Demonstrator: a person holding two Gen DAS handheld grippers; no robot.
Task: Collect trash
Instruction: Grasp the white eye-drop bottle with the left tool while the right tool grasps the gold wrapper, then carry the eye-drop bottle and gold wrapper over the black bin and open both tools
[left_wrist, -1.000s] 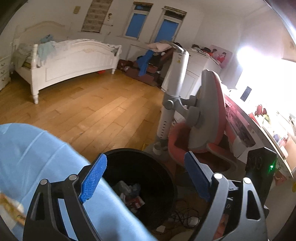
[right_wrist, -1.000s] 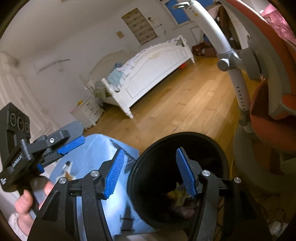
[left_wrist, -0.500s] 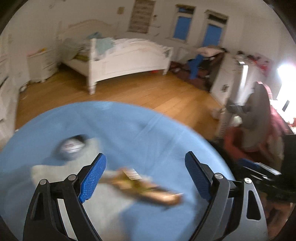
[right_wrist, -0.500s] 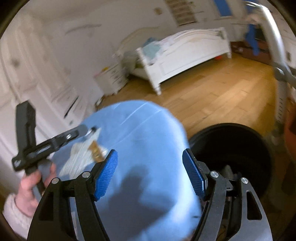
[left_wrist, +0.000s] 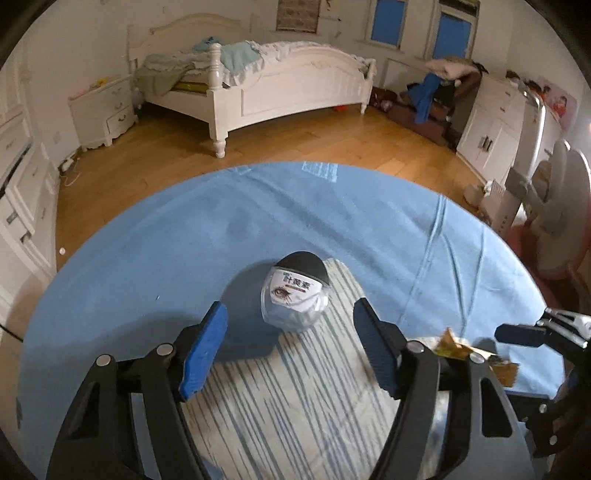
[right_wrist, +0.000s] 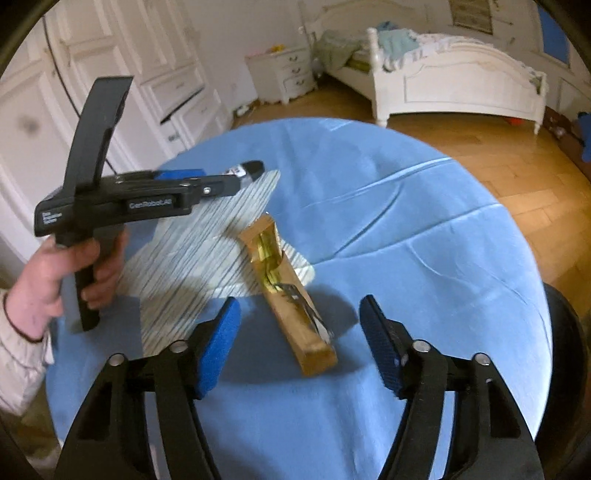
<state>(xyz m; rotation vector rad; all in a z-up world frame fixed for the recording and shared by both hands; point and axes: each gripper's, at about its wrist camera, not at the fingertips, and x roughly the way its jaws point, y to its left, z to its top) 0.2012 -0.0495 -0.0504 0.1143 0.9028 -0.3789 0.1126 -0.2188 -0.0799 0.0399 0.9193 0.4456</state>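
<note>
A clear plastic jar (left_wrist: 295, 295) with a black lid lies on its side on a striped mat (left_wrist: 295, 387) on the round blue table (left_wrist: 147, 258). My left gripper (left_wrist: 291, 325) hovers just short of it with its jaws closing; the pads are clear of the jar. A torn gold wrapper (right_wrist: 291, 295) lies on the blue table (right_wrist: 406, 221), partly on the striped mat (right_wrist: 184, 251). My right gripper (right_wrist: 300, 321) is above it with its jaws closing, and the wrapper's near end lies between the fingers, untouched. In the right wrist view a hand holds the left gripper (right_wrist: 221, 177) by the jar (right_wrist: 243, 170).
A black bin (right_wrist: 569, 332) stands at the table's right edge. A white bed (left_wrist: 280, 85), a nightstand (left_wrist: 103, 110) and white cupboards (right_wrist: 129, 92) line the far walls across a wooden floor (left_wrist: 295, 140). A pink chair (left_wrist: 561, 206) is to the right.
Both views have swung from the black bin over to the blue table. The jar now lies in front of the left gripper and the gold wrapper under the right. The left jaws stand narrower.
</note>
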